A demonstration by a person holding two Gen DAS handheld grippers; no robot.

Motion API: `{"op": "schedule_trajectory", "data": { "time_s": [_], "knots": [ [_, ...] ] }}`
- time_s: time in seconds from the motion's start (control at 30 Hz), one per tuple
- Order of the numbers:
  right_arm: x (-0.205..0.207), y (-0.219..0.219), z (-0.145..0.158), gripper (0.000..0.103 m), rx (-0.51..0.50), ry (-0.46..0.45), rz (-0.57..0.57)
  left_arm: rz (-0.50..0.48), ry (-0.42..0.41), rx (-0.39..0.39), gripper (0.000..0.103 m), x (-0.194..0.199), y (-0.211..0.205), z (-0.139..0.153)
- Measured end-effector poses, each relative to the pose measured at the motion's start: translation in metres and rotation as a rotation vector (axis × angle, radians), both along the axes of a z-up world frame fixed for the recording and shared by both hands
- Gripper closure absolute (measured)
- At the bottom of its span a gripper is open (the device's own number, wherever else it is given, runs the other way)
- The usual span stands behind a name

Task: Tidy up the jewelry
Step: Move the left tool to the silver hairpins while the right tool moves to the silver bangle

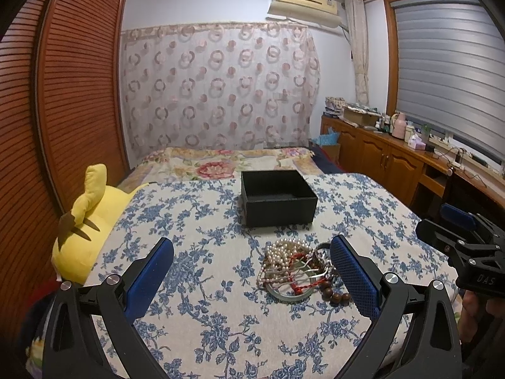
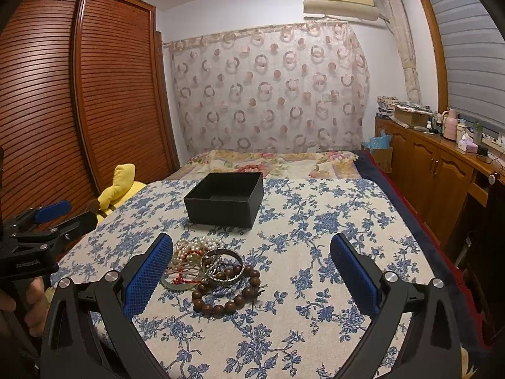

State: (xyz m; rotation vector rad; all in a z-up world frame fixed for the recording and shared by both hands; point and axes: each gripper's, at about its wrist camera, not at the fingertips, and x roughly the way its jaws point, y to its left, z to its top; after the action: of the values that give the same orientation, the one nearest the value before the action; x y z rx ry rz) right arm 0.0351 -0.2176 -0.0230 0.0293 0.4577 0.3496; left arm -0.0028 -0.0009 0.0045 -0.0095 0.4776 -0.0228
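Observation:
A heap of jewelry (image 1: pixel 295 263) lies on the blue-flowered bedspread: a pearl necklace (image 2: pixel 192 246), a red cord, a pale green bangle (image 2: pixel 172 284), a silver bangle (image 2: pixel 222 267) and a brown wooden bead bracelet (image 2: pixel 227 297). Behind it stands an empty black box (image 1: pixel 277 197) (image 2: pixel 225 199) without a lid. My left gripper (image 1: pixel 252 265) is open just short of the heap, its right finger beside the beads. My right gripper (image 2: pixel 252 265) is open too, its left finger next to the pearls. Neither holds anything.
A yellow plush toy (image 1: pixel 85 230) lies at the bed's left edge beside a slatted wooden wardrobe (image 1: pixel 63 94). A wooden cabinet (image 2: pixel 442 170) with bottles and boxes runs along the right wall under the window. A hand (image 1: pixel 476 312) grips the right gripper.

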Motion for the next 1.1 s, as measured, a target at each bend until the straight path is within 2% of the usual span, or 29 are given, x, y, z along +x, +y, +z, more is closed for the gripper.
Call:
{"op": "schedule_trajectory", "data": {
  "time_s": [0.1,0.2,0.37,0.53,0.9,1.1],
  "knots": [
    [0.006,-0.001,-0.008,0.007,0.014,0.020,0.041,-0.005,0.023,-0.002,0.007,0.005,0.002,-0.008],
    [0.013,0.002,-0.018,0.014,-0.010,0.032,0.057,-0.010,0.045,-0.008,0.007,0.009,0.003,-0.019],
    [0.023,0.008,-0.031,0.018,-0.028,0.060,0.101,-0.011,0.072,-0.012,0.007,0.016,0.007,-0.034],
    [0.032,0.021,-0.043,0.027,-0.076,0.086,0.165,-0.009,0.098,-0.021,0.007,0.022,0.016,-0.045],
    [0.068,0.047,-0.067,0.028,-0.133,0.193,0.313,-0.021,0.134,-0.027,0.007,0.029,0.030,-0.058],
    [0.093,0.056,-0.078,0.028,-0.153,0.273,0.333,-0.032,0.165,-0.021,0.007,0.036,0.033,-0.067]
  ]
}}
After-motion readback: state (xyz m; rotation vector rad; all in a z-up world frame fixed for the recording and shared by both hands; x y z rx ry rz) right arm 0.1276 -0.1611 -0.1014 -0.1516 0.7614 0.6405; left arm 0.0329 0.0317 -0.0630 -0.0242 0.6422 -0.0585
